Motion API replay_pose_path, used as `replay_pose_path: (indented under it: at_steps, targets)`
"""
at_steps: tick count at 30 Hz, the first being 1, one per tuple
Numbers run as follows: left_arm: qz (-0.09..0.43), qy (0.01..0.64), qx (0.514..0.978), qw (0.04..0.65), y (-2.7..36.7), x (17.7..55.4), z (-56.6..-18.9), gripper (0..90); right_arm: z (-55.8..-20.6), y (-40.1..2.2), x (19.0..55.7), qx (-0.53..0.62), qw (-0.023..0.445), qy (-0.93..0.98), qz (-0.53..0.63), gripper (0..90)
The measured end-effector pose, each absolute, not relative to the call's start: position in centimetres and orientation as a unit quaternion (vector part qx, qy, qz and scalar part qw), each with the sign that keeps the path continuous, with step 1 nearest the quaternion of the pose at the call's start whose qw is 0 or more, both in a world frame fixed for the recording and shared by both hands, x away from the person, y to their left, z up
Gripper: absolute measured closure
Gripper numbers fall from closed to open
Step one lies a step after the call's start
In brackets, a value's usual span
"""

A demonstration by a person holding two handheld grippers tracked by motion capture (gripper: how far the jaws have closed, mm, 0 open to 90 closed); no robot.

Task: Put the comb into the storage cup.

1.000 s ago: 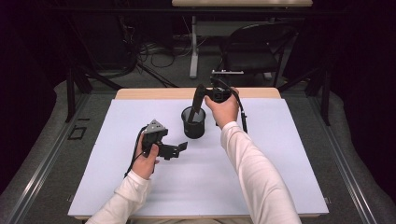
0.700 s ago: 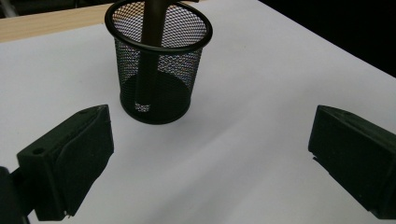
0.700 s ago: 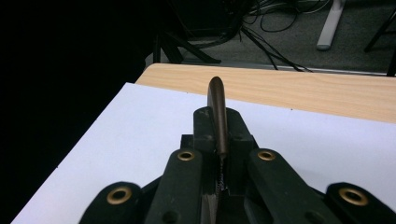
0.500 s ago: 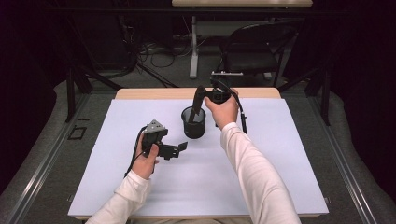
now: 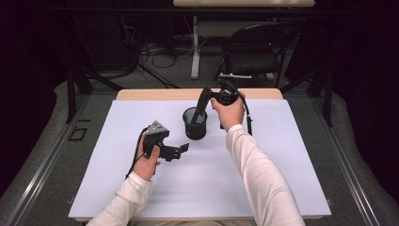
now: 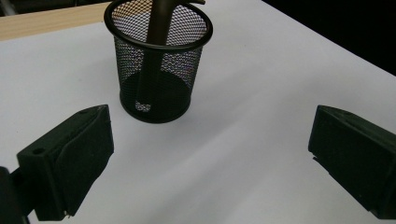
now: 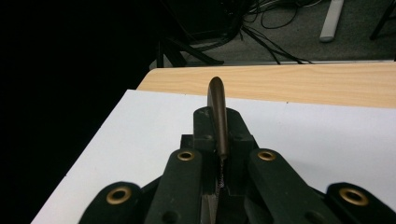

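Note:
A black mesh cup (image 5: 195, 124) stands upright at the middle back of the white table top (image 5: 282, 160). A dark brown utensil handle (image 5: 203, 104) leans out of the cup, its lower end inside. My right gripper (image 5: 220, 97) is above and to the right of the cup, shut on the handle's upper end (image 7: 217, 109). My left gripper (image 5: 180, 150) rests low at the front left of the cup. It is open, nothing lies between its pads (image 6: 70, 156), and it faces the cup (image 6: 159, 70) with the handle (image 6: 156, 42) inside.
A bare wooden strip (image 5: 155, 94) runs along the table's far edge. Behind the table stand a dark chair (image 5: 259, 52) and a table leg (image 5: 195, 47), with cables (image 5: 150, 52) on the floor. Dark metal frames flank both sides.

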State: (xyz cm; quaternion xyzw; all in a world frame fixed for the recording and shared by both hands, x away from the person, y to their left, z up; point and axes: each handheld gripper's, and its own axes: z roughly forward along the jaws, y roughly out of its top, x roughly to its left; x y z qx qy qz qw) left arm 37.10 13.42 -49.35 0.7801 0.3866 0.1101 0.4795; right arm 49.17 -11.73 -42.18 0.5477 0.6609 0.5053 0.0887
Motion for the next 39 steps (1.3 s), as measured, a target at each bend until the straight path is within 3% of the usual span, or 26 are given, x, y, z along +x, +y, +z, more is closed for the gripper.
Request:
replay_pose_path:
  at_steps: [39]
  targets:
    - [0.108,0.385,0.783,0.476,13.4,37.1,-49.5,0.4,-44.5,-15.5,49.6,0.585,0.054,0.618,0.523,86.2]
